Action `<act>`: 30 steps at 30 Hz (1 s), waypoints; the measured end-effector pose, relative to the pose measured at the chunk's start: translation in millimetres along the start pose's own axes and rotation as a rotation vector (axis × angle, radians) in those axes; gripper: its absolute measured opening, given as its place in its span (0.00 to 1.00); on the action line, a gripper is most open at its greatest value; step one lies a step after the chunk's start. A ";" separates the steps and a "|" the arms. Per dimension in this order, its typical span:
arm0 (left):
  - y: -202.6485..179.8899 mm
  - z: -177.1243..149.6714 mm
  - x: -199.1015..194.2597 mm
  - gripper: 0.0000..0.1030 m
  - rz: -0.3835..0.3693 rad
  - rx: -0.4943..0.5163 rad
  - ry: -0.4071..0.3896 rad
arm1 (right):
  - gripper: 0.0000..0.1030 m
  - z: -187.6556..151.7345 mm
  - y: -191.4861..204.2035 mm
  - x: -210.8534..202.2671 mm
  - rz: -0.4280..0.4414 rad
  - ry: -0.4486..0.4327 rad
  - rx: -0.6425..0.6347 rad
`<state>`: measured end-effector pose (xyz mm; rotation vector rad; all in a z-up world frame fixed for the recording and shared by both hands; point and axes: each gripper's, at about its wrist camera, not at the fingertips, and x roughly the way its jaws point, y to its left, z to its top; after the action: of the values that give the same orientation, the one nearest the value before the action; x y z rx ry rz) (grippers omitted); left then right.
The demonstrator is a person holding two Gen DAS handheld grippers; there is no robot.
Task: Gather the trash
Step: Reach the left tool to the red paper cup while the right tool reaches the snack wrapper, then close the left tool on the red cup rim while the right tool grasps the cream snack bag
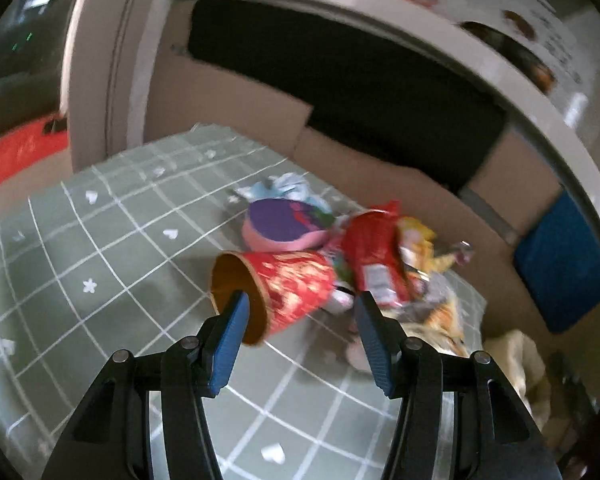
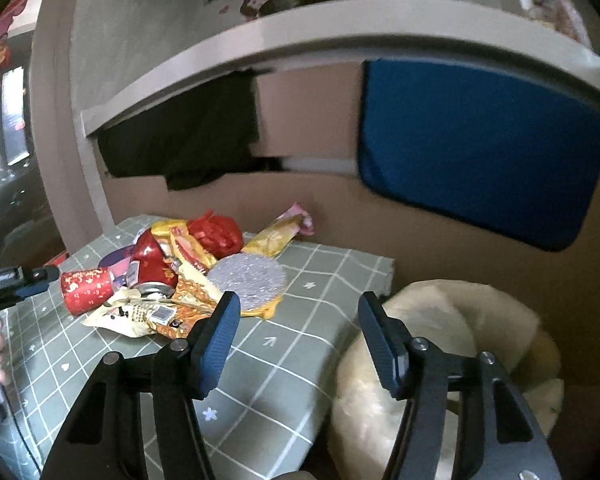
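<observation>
A pile of trash lies on a green checked tablecloth (image 1: 100, 240). A red paper cup (image 1: 276, 288) lies on its side with its mouth toward me; it also shows in the right wrist view (image 2: 86, 290). Behind it are a red can (image 1: 374, 256), a purple-lidded pink tub (image 1: 284, 226) and snack wrappers (image 1: 428, 264). My left gripper (image 1: 300, 308) is open, its left finger at the cup's mouth, the cup's rim between the jaws. My right gripper (image 2: 298, 314) is open and empty, above the table's right edge, right of a silver wrapper (image 2: 248, 278) and orange wrappers (image 2: 188, 304).
A cardboard wall (image 2: 320, 200) stands behind the table, with a black cloth (image 2: 188, 140) and a blue pad (image 2: 480, 148) under a white shelf (image 2: 300, 28). A cream cushion (image 2: 420, 340) lies off the table's right edge. The left gripper shows at the far left in the right wrist view (image 2: 16, 280).
</observation>
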<state>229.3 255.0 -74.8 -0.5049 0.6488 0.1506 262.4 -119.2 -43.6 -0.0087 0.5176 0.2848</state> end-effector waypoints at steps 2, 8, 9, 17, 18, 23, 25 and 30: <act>12.0 3.0 17.2 0.54 -0.007 -0.067 0.039 | 0.57 -1.7 5.4 8.9 0.009 0.018 -0.020; 26.3 2.1 43.1 0.44 -0.060 -0.227 0.075 | 0.55 -0.2 24.0 32.4 0.058 0.078 -0.104; 27.6 0.9 47.5 0.43 -0.093 -0.251 0.100 | 0.55 1.2 27.0 35.3 0.076 0.087 -0.112; 14.6 -0.9 39.1 0.18 -0.133 -0.128 0.088 | 0.54 15.8 54.3 69.2 0.211 0.159 -0.191; 12.8 -1.4 36.3 0.17 -0.140 -0.109 0.087 | 0.54 18.9 56.6 78.1 0.238 0.180 -0.191; 10.9 -3.7 21.9 0.12 -0.153 -0.043 0.089 | 0.54 25.0 73.4 114.5 0.348 0.255 -0.208; 9.8 -4.7 14.8 0.12 -0.142 -0.016 0.078 | 0.54 23.0 81.0 132.3 0.371 0.286 -0.219; 12.7 -2.8 2.2 0.12 -0.124 0.004 0.043 | 0.49 2.2 88.5 158.0 0.446 0.430 -0.149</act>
<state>225.9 264.6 -83.2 -0.5443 0.6574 0.0213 370.7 8.0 -113.4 -0.1023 0.9248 0.7670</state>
